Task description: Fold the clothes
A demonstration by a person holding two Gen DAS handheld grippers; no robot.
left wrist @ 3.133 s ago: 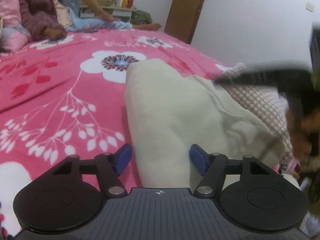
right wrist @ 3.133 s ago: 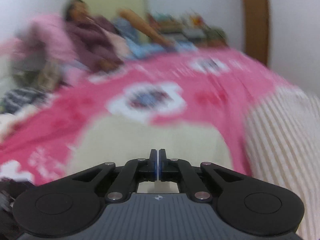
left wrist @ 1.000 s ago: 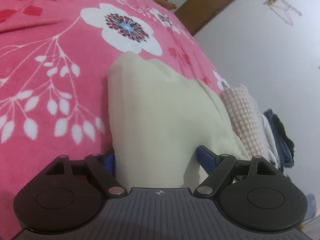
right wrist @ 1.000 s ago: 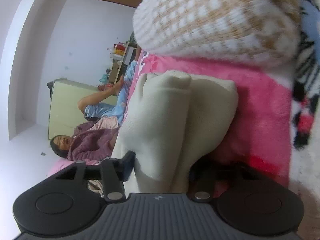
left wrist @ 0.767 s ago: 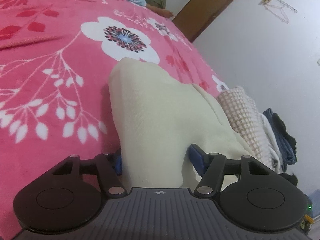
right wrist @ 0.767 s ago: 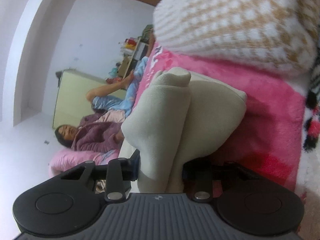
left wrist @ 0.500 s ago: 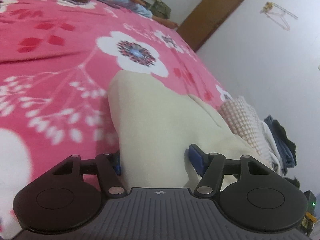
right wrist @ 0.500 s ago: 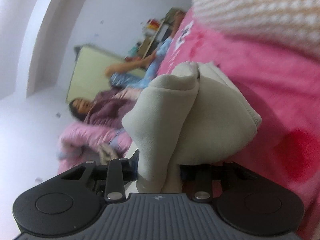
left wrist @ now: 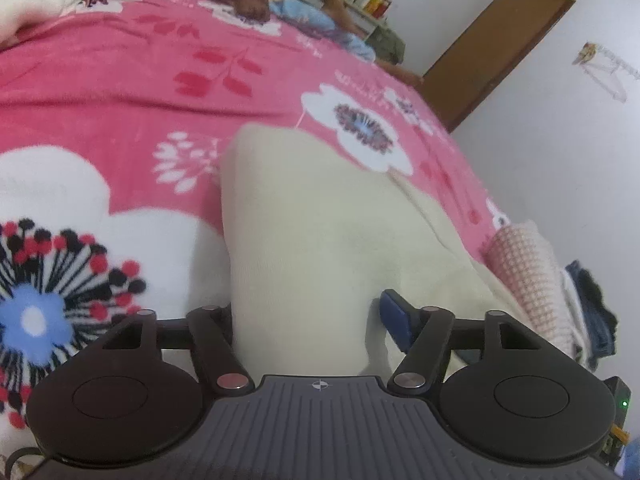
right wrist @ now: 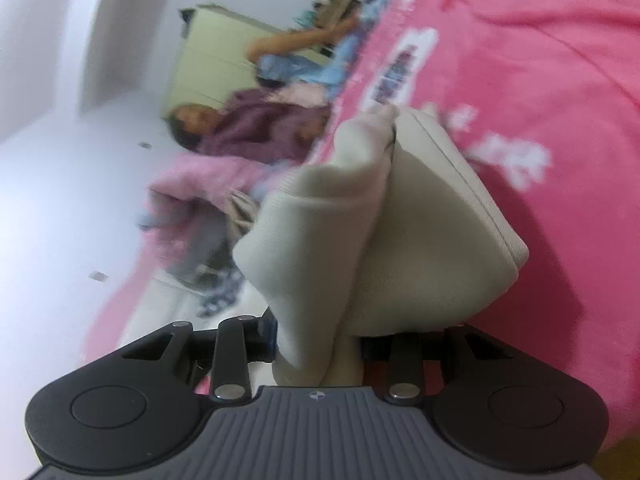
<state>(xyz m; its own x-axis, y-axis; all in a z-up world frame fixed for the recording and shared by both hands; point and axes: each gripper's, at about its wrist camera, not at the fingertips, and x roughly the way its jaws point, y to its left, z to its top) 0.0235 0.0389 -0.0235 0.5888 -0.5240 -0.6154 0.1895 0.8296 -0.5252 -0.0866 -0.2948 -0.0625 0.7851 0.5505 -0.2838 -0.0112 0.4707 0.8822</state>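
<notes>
Lifted off the pink blanket (right wrist: 560, 80), the cream garment (right wrist: 380, 240) hangs bunched in thick folds.

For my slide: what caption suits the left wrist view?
Left tool grips a folded cream garment on a pink floral blanket.

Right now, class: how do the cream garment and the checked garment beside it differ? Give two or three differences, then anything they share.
The cream garment is plain; the checked garment has a small pink-and-white grid. The cream garment sits between the fingers of both the left gripper and right gripper; nothing grips the checked garment. The cream garment looks bigger in view. Both lie on the pink floral blanket.
</notes>
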